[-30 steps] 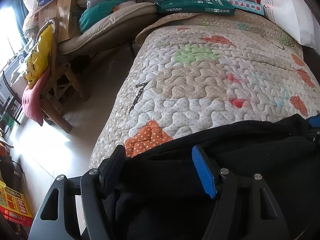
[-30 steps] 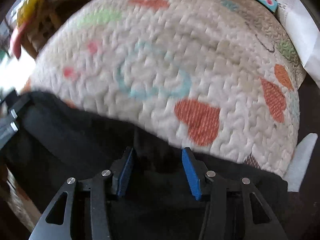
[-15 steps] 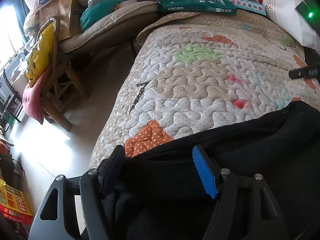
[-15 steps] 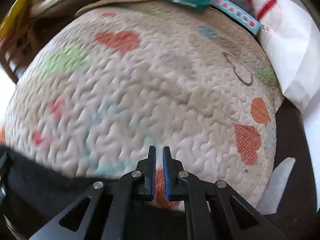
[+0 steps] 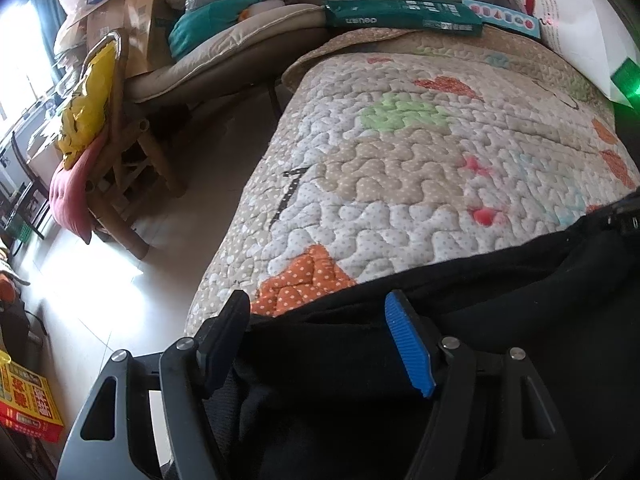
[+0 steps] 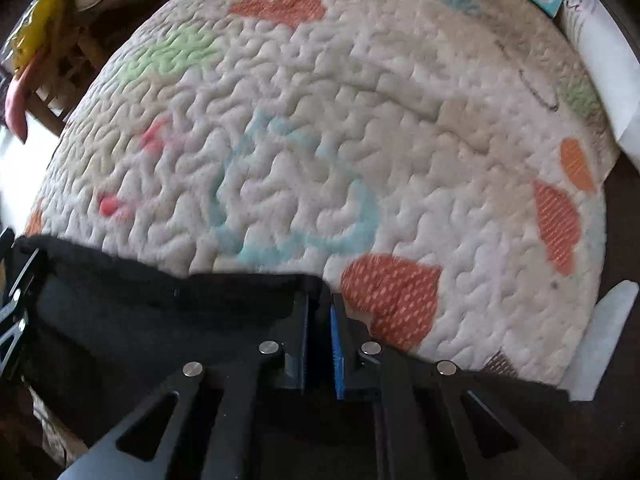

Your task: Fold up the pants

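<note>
Black pants (image 5: 460,320) lie across the near edge of a quilted bed cover (image 5: 420,168). My left gripper (image 5: 320,336) is open, its fingers straddling the pants' near left part. In the right wrist view the pants (image 6: 160,312) stretch from the left edge to my right gripper (image 6: 319,320), which is shut on the pants' upper right edge and holds it just above the quilt (image 6: 320,120). The right gripper also shows at the far right of the left wrist view (image 5: 624,216).
A wooden chair (image 5: 120,184) with yellow and pink cushions stands on the tiled floor (image 5: 100,280) left of the bed. A green box (image 5: 400,16) and a white bag (image 5: 568,28) lie at the bed's far end. A red-yellow box (image 5: 28,400) is on the floor.
My right gripper has closed on the pants' edge and lifted and pulled it over the quilt. My left gripper has stayed open in place.
</note>
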The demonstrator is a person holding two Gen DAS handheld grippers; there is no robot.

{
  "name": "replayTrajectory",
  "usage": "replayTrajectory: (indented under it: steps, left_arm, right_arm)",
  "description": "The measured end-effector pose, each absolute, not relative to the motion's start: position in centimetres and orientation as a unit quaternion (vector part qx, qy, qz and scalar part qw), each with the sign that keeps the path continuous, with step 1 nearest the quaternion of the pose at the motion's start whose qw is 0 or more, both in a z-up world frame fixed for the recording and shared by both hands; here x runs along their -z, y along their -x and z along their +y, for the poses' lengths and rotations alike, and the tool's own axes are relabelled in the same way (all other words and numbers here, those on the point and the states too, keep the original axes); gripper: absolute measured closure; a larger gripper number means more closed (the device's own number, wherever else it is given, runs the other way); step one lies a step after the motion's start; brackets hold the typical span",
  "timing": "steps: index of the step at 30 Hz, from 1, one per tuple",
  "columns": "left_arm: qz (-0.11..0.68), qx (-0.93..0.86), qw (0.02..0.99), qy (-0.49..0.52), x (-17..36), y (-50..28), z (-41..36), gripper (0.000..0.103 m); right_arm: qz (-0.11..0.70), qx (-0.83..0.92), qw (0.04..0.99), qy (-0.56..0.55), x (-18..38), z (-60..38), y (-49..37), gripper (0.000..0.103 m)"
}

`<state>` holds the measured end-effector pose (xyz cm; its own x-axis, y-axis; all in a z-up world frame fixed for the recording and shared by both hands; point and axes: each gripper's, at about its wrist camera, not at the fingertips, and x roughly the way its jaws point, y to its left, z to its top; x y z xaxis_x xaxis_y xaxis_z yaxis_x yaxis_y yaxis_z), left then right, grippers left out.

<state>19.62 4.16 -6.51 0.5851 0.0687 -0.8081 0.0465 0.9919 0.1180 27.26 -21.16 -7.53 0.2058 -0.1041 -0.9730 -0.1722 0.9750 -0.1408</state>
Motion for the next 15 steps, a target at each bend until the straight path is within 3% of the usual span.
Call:
replayTrajectory:
  steps: [4, 6, 10, 12, 14, 15]
  left_arm:
    - [0.459, -0.013, 0.886, -0.058, 6.6, -20.0, 4.5, 0.031]
    - [0.457, -0.020, 0.887, -0.060, 6.5, -20.1, 4.7, 0.031]
    - [0.439, -0.041, 0.895, -0.064, 5.2, -20.5, 5.6, 0.031]
    - [0.423, -0.063, 0.902, -0.061, 4.0, -20.9, 6.7, 0.031]
    - [0.412, -0.092, 0.905, -0.056, 2.9, -21.1, 8.2, 0.031]
    - [0.409, -0.111, 0.904, -0.053, 2.5, -21.1, 9.3, 0.031]
  right_arm:
    - [0.601, 0.017, 0.785, 0.146, 7.3, -20.8, -29.5, 0.103]
    - [0.581, 0.046, 0.794, 0.171, 7.3, -20.9, -30.5, 0.103]
    - [0.557, -0.001, 0.824, 0.104, 5.2, -21.4, -30.8, 0.099]
    - [0.553, -0.050, 0.827, 0.089, 4.1, -20.0, -29.4, 0.084]
    - [0.551, -0.110, 0.823, 0.084, 3.3, -18.1, -27.8, 0.023]
    - [0.544, -0.137, 0.823, 0.083, 3.0, -16.9, -26.7, 0.019]
